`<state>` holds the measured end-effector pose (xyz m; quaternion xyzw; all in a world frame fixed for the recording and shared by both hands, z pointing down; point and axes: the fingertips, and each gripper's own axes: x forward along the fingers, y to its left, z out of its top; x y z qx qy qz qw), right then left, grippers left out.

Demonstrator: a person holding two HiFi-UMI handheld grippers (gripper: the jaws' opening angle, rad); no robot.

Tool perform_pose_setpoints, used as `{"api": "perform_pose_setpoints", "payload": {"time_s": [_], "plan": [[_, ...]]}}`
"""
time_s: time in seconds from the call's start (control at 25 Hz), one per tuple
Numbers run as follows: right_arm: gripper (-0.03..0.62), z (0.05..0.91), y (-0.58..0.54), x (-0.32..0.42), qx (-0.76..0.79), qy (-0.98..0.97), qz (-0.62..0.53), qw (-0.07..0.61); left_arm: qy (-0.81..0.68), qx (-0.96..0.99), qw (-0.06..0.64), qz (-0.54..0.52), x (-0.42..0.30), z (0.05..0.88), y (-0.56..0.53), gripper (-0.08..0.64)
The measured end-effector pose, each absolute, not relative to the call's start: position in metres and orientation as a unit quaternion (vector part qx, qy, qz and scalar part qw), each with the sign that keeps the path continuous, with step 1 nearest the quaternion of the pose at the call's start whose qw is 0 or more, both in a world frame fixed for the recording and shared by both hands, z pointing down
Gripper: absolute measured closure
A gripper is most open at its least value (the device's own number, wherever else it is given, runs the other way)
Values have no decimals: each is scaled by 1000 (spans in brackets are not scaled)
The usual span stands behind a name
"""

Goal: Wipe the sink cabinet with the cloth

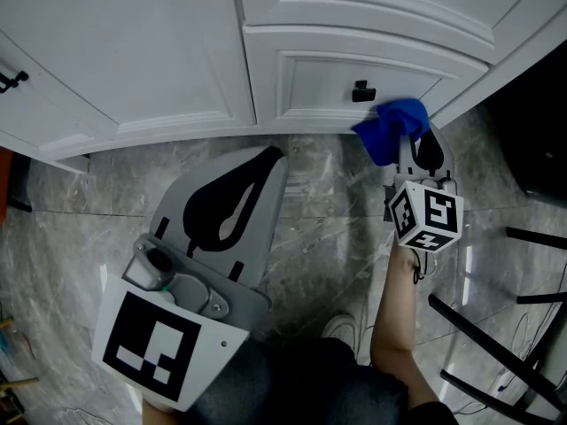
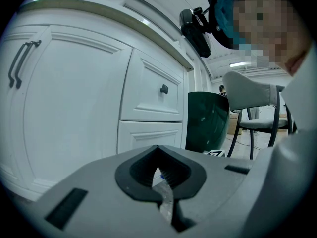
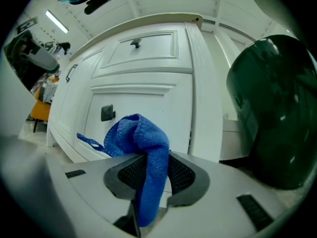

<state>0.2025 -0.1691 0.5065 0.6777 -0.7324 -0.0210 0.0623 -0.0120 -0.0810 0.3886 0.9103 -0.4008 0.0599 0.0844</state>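
Two tools logged. At 2 o'clock in the head view, the right tool (image 1: 413,149) has its jaws closed on a blue cloth (image 1: 391,129). The cloth bunches above the tips and hangs down between the pads. It lies in front of the lower drawer of the white sink cabinet (image 1: 133,51), just beside the square black knob (image 1: 362,91) at its 4 o'clock; contact with the panel cannot be confirmed. At 7 o'clock, the left tool (image 1: 266,162) is over the marbled floor (image 1: 328,237), apart from the cabinet, jaws together and empty. A dark green bin (image 3: 272,108) stands at 3 o'clock off the cabinet end.
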Motion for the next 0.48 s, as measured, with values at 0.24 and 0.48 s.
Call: {"api": "perform_pose_setpoints", "payload": {"time_s": [0.24, 0.48], "plan": [[476, 508, -166, 218, 695, -716, -14, 63, -397, 912, 85, 60, -9, 389, -80, 557], [476, 509, -164, 231, 708, -703, -12, 64, -399, 911, 84, 61, -10, 389, -80, 557]]}}
